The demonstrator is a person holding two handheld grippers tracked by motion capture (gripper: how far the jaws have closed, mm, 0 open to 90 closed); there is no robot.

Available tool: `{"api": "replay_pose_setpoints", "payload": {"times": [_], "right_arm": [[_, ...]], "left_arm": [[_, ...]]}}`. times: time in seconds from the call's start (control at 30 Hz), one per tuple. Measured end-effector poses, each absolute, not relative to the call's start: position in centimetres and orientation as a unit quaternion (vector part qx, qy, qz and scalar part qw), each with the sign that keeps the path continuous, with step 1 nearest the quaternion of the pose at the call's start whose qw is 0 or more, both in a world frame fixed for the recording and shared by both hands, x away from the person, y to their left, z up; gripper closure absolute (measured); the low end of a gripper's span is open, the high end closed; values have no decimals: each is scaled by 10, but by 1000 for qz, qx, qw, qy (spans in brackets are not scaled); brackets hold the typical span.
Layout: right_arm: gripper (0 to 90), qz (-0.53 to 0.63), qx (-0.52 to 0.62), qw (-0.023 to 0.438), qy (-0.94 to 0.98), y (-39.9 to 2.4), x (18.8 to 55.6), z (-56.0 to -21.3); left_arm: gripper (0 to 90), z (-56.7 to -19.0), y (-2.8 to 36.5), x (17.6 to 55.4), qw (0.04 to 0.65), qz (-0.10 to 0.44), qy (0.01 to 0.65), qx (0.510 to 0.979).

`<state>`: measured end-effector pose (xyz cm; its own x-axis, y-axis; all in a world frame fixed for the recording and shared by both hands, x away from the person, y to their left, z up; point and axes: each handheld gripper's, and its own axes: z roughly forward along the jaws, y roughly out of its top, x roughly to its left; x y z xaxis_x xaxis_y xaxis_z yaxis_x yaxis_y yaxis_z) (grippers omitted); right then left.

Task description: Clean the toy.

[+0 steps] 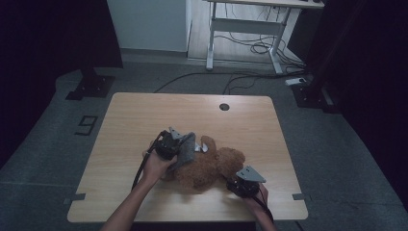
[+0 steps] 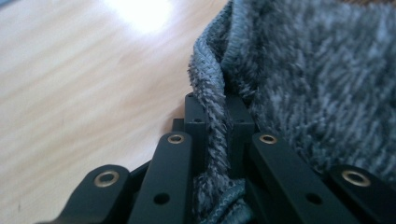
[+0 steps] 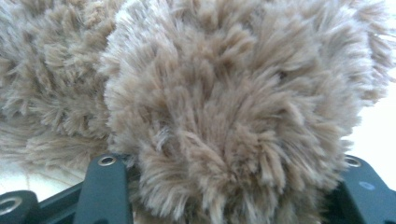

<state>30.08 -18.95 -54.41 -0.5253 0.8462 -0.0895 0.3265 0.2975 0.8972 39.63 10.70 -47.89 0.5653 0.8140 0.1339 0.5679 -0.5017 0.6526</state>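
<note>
High view: brown teddy bear (image 1: 207,166) lying on the wooden worktop (image 1: 130,120), nearer the front edge, head toward the right. Grey knitted cloth (image 1: 186,150) draped over the bear's upper left part. Left gripper (image 1: 168,143) at the cloth's left edge, touching it, held by the left hand (image 1: 156,166). Right gripper (image 1: 243,183) just at the bear's lower right side, against the fur, right hand (image 1: 257,195) behind it.

Left gripper view: jaws pinched tight on a folded hem of the grey cloth (image 2: 215,121), the rest of the fabric spreading up and to the right, bare worktop (image 2: 84,84) on the left.

Right gripper view: jaws partly apart, a thick rounded lump of the bear's brown fur (image 3: 233,116) bulging between them and seemingly pressed by both, more fur off to the left.
</note>
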Motion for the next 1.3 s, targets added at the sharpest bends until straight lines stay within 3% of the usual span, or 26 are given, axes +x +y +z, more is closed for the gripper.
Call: {"api": "replay_pose_setpoints", "payload": {"times": [0.17,0.37,0.6,1.13,1.3], "right_arm": [[413,445,391,294,750,-189,301,-544],[421,443,395,295,749,-188,301,-544],[454,435,420,317,731,-180,304,-543],[477,422,471,363,684,-169,364,-542],[469,422,473,362,684,-172,367,-543]], "left_arm": [[824,-489,129,396,275,203,435,833],[817,-465,138,389,341,187,444,807],[810,-449,122,383,382,178,423,802],[807,-424,75,429,410,181,407,796],[806,-433,48,450,379,183,403,813]]}}
